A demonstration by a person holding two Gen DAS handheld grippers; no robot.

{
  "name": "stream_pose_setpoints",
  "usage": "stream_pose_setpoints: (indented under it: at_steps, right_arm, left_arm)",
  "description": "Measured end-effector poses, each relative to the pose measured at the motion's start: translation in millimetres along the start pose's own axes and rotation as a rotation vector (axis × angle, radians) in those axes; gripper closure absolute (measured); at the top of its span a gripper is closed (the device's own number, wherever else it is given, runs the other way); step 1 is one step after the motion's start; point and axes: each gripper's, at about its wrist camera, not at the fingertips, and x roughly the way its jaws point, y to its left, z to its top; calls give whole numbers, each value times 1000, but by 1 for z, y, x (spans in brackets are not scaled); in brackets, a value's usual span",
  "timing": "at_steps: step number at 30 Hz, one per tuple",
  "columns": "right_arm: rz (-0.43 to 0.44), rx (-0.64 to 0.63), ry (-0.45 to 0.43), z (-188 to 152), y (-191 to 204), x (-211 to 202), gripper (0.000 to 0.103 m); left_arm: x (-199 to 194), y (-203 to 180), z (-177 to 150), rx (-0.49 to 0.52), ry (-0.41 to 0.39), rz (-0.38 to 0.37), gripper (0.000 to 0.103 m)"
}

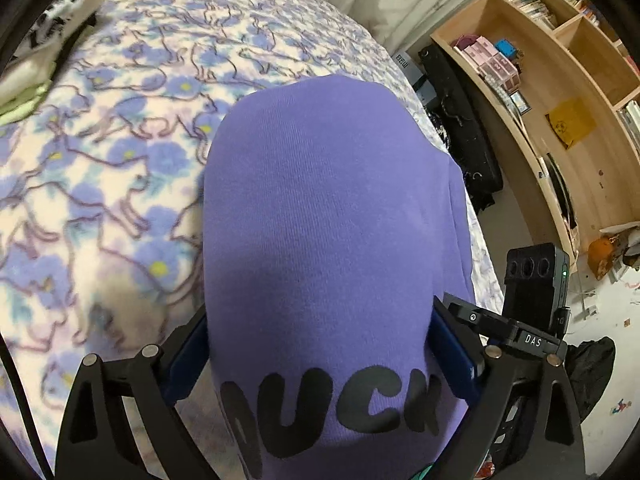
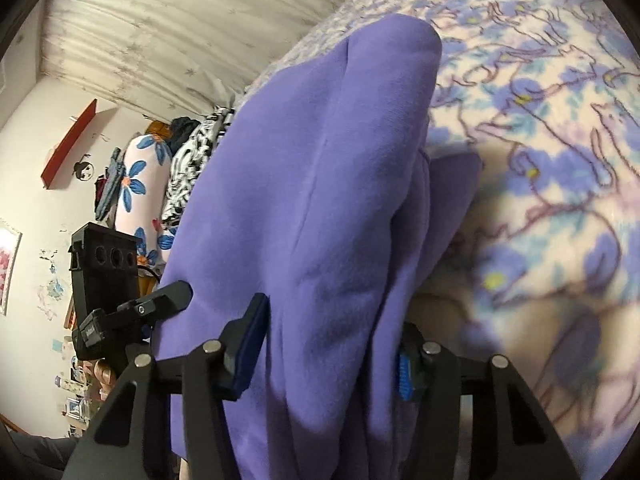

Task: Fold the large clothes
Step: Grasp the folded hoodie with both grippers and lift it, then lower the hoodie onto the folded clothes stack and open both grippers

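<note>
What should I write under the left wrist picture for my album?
Left claw around a purple top with black letters, over a flowery blanket.

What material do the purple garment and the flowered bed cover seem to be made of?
Purple garment: probably a thick cotton-like knit, as in a sweatshirt; matte, with fine diagonal ribbing and soft, bulky folds. Its black letters look like a flat, smooth print.
Flowered bed cover: probably fleece or plush; the surface looks fuzzy and the cat and flower outlines are slightly soft.
</note>
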Motion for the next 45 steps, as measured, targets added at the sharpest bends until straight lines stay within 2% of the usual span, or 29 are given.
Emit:
stream_pose_setpoints:
  at_steps: [5, 11, 16, 19, 23, 28, 31, 35, 38, 39, 42, 43, 45]
  right_arm:
    - [33, -32, -28, -12, 38, 2, 50]
    - [91, -90, -33, -13, 96, 16, 50]
    - [158, -145, -36, 1, 155, 43, 50]
    - [204, -166, -36, 22, 195, 69, 50]
    - [263, -202, -45, 69, 247, 114, 50]
    - [324, -230, -64, 139, 291, 174, 49]
    - [332, -248, -88, 183, 312, 220, 49]
    - [344, -234, -95, 237, 319, 287, 48]
    - [318, -200, -91, 266, 308, 345, 47]
    - [298, -193, -78, 270, 302, 363, 47]
    - [194, -150, -5, 274, 276, 419, 43]
    - [187, -144, -2, 274, 268, 428, 44]
    - [223, -133, -30, 274, 261, 428, 42]
  left_arm:
    - [-55, 3, -10, 9, -43, 29, 7]
    - [-136, 33, -16, -18, -97, 58, 7]
    - [-213, 65, -3, -30, -167, 94, 7]
    - [-260, 85, 19, -24, -216, 132, 7]
    - [-307, 108, 62, -1, -286, 190, 7]
    - [-350, 159, 151, 35, -359, 229, 7]
    - [-358, 195, 211, 73, -377, 250, 7]
    - [-352, 258, 287, 81, -390, 279, 7]
    - [-330, 312, 326, 62, -375, 283, 6]
    - [-318, 325, 330, 61, -360, 297, 5]
    - [-267, 375, 343, 47, -285, 434, 1]
    - [-262, 385, 344, 26, -291, 397, 1]
    - [-260, 398, 344, -33, -305, 276, 1]
